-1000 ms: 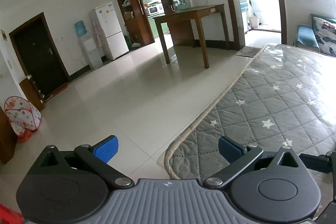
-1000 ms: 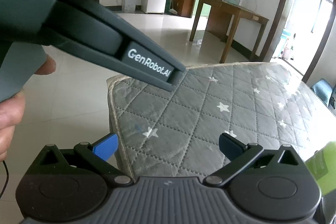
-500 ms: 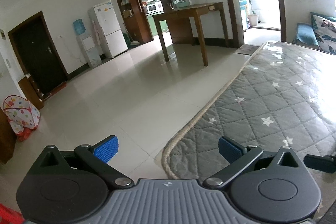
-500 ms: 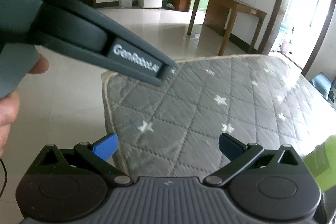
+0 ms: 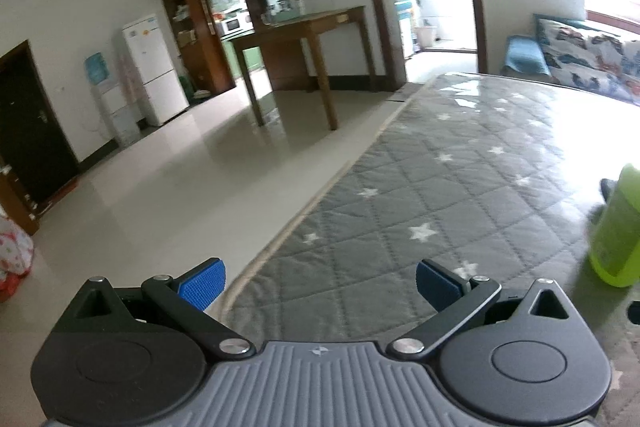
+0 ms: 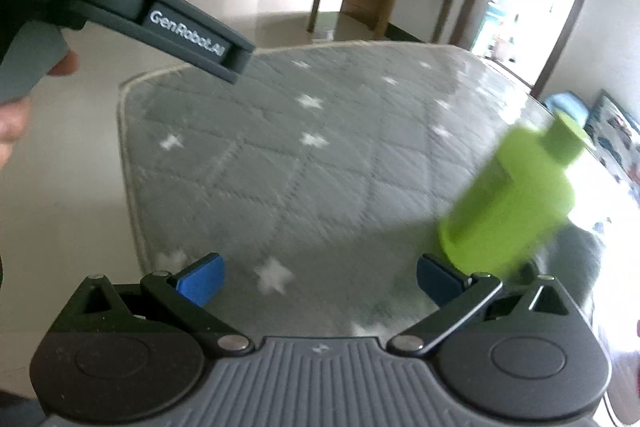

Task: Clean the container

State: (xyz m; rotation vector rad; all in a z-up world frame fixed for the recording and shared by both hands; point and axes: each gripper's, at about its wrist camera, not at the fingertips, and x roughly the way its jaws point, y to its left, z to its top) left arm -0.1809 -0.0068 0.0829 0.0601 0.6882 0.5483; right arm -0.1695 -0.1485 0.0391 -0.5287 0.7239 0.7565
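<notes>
A lime-green container (image 6: 508, 199) with a narrow neck stands on the grey star-quilted mat (image 6: 304, 163), blurred, just beyond my right gripper's right finger. It also shows at the right edge of the left wrist view (image 5: 618, 227). My right gripper (image 6: 318, 277) is open and empty, above the mat's near end. My left gripper (image 5: 318, 283) is open and empty, over the mat's left edge. The left gripper's body (image 6: 160, 23) crosses the upper left of the right wrist view, held in a hand.
The mat (image 5: 460, 187) lies on a glossy tiled floor (image 5: 180, 187). A wooden table (image 5: 304, 39) stands beyond it, with a fridge (image 5: 154, 67) and dark door at the back left. A patterned cushion (image 5: 592, 59) lies at the far right.
Both views have swung right over the mat. The green container has come into the left wrist view and much further into the right wrist view. Both grippers stay open.
</notes>
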